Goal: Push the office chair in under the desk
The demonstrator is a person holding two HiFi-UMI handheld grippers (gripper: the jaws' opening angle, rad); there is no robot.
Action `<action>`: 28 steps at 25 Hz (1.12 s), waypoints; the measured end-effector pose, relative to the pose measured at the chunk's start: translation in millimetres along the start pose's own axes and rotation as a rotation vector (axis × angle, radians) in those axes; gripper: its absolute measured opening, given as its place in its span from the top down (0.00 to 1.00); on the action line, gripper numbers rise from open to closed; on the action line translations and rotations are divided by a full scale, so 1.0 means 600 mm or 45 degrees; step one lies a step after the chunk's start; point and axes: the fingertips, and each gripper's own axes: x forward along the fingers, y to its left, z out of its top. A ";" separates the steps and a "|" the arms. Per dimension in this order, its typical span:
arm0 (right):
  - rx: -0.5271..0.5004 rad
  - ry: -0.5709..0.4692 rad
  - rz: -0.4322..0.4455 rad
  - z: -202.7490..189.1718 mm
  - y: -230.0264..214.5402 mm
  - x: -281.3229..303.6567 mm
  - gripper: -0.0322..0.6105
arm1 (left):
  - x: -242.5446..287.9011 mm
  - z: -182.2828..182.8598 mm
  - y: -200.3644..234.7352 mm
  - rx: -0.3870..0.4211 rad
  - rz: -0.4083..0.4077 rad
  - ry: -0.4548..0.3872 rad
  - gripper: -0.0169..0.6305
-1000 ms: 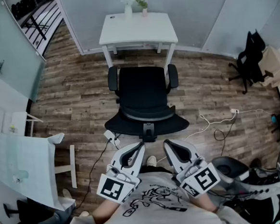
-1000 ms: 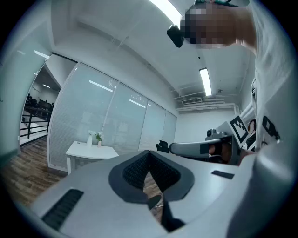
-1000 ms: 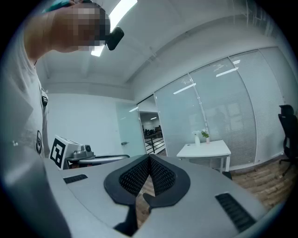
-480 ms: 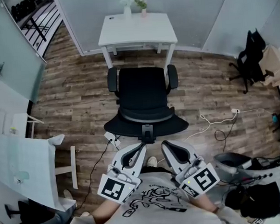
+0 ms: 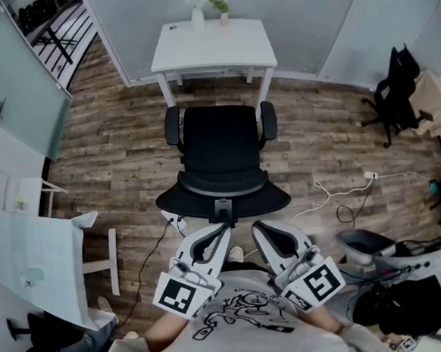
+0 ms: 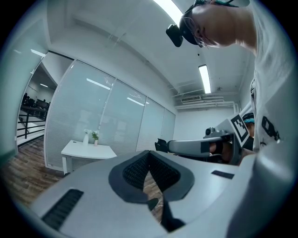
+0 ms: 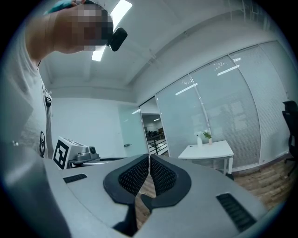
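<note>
A black office chair (image 5: pixel 223 160) stands on the wood floor with its backrest toward me and its seat facing the white desk (image 5: pixel 212 44); its armrests reach the desk's front legs. My left gripper (image 5: pixel 223 228) and right gripper (image 5: pixel 253 226) are both shut and hold nothing. Their tips sit just behind the chair's backrest, either side of the black bracket at its centre. I cannot tell whether they touch it. In the left gripper view the desk (image 6: pixel 88 149) shows far off, and the right gripper view shows the desk (image 7: pixel 207 150) too.
Two small vases (image 5: pixel 208 4) stand on the desk's far edge against a glass wall. A white cable and power strip (image 5: pixel 351 188) lie on the floor to the right. A second black chair (image 5: pixel 393 93) stands far right, and a glass table (image 5: pixel 37 262) is at left.
The chair has rolled a little farther toward the desk, and both grippers have followed it forward. Both stay shut.
</note>
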 end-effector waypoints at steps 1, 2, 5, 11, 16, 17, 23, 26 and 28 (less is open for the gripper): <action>0.002 0.003 0.004 -0.001 -0.005 -0.004 0.89 | 0.006 -0.001 -0.004 0.000 0.001 0.002 0.97; 0.006 0.008 0.007 -0.002 -0.011 -0.008 0.89 | 0.012 -0.003 -0.007 0.001 0.003 0.004 0.97; 0.013 0.021 0.013 -0.007 -0.029 -0.018 0.89 | 0.028 -0.008 -0.016 0.003 0.010 0.006 0.97; 0.033 0.027 0.031 -0.011 -0.042 -0.019 0.89 | 0.035 -0.019 -0.020 -0.002 0.025 0.033 0.97; 0.043 0.010 0.038 -0.007 -0.050 -0.013 0.89 | 0.041 -0.021 -0.014 0.010 0.033 0.040 0.97; 0.042 0.010 0.039 -0.006 -0.053 -0.011 0.89 | 0.043 -0.020 -0.012 0.010 0.034 0.040 0.97; 0.034 0.007 0.040 -0.002 -0.064 0.012 0.89 | 0.056 -0.014 0.010 0.010 0.030 0.034 0.97; 0.026 0.008 0.040 -0.002 -0.068 0.032 0.89 | 0.061 -0.011 0.029 0.015 0.026 0.025 0.97; 0.019 0.009 0.042 0.002 -0.071 0.050 0.89 | 0.065 -0.006 0.046 0.013 0.030 0.021 0.97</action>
